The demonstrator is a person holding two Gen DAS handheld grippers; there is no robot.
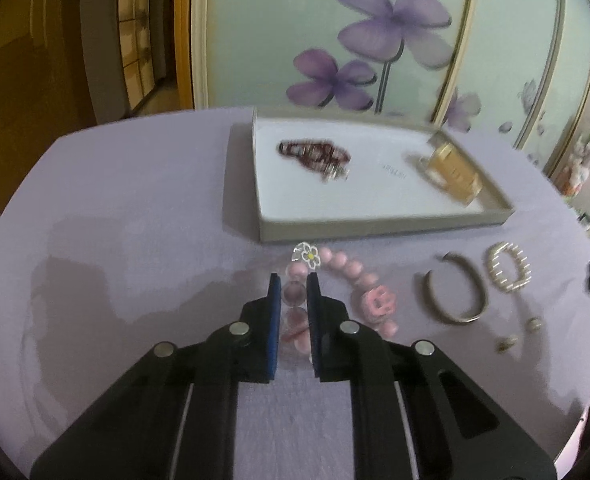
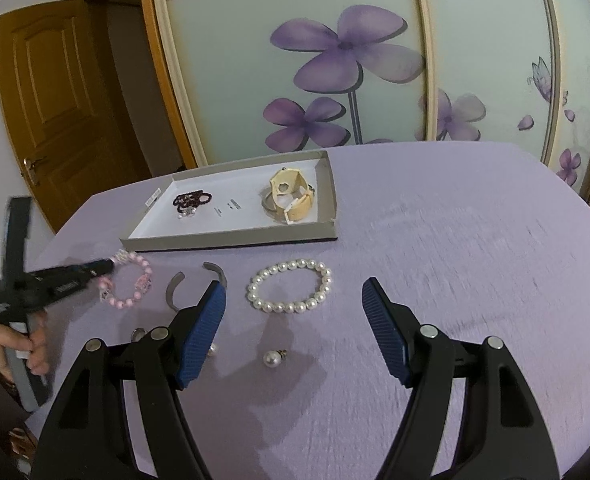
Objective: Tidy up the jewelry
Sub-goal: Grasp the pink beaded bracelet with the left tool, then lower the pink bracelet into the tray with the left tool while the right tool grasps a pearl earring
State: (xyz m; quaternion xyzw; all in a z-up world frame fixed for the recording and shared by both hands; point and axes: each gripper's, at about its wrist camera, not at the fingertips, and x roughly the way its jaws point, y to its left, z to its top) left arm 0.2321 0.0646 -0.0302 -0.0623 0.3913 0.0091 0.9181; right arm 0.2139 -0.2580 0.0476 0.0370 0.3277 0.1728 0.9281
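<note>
Nearest, the left gripper [image 1: 294,286] has its blue pads narrowed around a bead of the pink bracelet [image 1: 337,292], seemingly pinching it, while the right gripper [image 2: 293,308] hangs spread wide over the counter [image 2: 455,260], holding nothing. Around them a pearl bracelet [image 2: 289,291], a metal bangle [image 1: 453,294] and two pearl earrings [image 2: 271,358] lie loose. Farther back the tray [image 2: 231,240] holds only a dark bead string [image 2: 193,201] and a gold cuff [image 2: 293,196], so I judge most of the sorting remains.

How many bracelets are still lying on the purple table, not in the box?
3: the pink bead bracelet at the left gripper, the grey open metal cuff in the middle, and the white pearl bracelet on the right. None looks hidden.
</note>
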